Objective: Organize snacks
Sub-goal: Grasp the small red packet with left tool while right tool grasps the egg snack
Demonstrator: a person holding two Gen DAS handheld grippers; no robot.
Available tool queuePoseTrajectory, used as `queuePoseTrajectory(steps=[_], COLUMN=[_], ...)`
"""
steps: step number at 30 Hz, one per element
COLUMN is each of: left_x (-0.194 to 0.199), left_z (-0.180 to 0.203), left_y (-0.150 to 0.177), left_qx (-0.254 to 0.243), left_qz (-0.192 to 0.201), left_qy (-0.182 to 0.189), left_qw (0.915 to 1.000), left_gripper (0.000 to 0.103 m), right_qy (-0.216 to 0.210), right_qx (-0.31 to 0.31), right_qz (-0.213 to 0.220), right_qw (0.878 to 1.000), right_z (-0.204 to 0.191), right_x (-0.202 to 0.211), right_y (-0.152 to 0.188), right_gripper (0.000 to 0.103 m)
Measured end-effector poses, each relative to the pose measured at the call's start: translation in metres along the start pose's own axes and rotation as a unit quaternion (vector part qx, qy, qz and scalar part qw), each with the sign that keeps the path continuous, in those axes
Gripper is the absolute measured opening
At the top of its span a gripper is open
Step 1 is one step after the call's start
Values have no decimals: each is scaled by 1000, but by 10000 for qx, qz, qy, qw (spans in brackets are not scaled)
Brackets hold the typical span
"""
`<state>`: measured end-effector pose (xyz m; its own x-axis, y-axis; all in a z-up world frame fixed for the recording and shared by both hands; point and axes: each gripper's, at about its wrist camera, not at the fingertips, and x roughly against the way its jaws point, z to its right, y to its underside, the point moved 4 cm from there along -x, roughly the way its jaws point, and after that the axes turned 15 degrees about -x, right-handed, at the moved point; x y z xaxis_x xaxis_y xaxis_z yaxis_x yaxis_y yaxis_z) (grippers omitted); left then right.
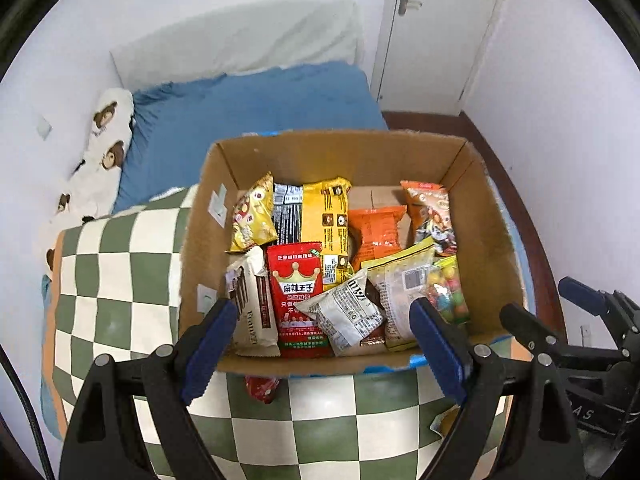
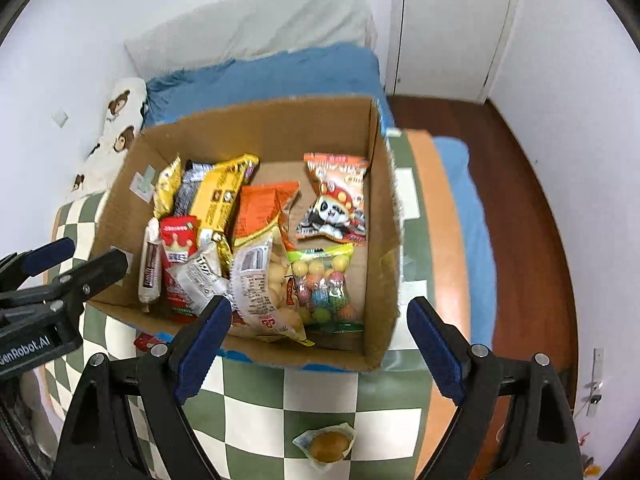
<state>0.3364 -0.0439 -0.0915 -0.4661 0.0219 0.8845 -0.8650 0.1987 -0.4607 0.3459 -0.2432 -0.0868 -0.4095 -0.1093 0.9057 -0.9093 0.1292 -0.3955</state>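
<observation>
A bed with a blue sheet [image 1: 256, 108] carries a green-and-white checked blanket [image 1: 116, 264], on which an open cardboard box [image 1: 340, 148] sits, filled with snack packets. Among them are a red crowned packet [image 1: 296, 280], a gumball bag [image 2: 324, 284] and a panda packet [image 2: 336, 204]. A jelly cup [image 2: 326, 444] lies on the blanket outside the box. The left gripper [image 1: 324, 344] and right gripper [image 2: 316, 344] both hover above the box's near edge, fingers spread, holding nothing.

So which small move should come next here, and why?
Probably lower the open right gripper onto the small wrapped pastry on the checkered blanket. It lies outside the cardboard box, and both the right and the left gripper are empty.
</observation>
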Motion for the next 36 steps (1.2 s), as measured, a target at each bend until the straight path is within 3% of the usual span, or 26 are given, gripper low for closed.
queuePoseTrajectory(steps=[19,28,30,36], left_x=[117,134,135,118], left_z=[18,25,24,7], left_y=[49,75,80,94], left_qx=[-38,71,110,382], left_qz=[1115,1187,1179,863], left_qy=[-491,-502,-521,-559], left_qw=[9925,9916,9916,9940], left_gripper=[88,88,88,88], right_qy=[-505,-649,-663,-804], right_qx=[-23,-67,-67,-286], right_qz=[1179,1439,1479,1285], right_qw=[9917,9874,9867,9880], right_z=[5,5,5,10], right_x=[147,182,186,176], right_y=[50,73,75,80], right_gripper=[92,92,96,98])
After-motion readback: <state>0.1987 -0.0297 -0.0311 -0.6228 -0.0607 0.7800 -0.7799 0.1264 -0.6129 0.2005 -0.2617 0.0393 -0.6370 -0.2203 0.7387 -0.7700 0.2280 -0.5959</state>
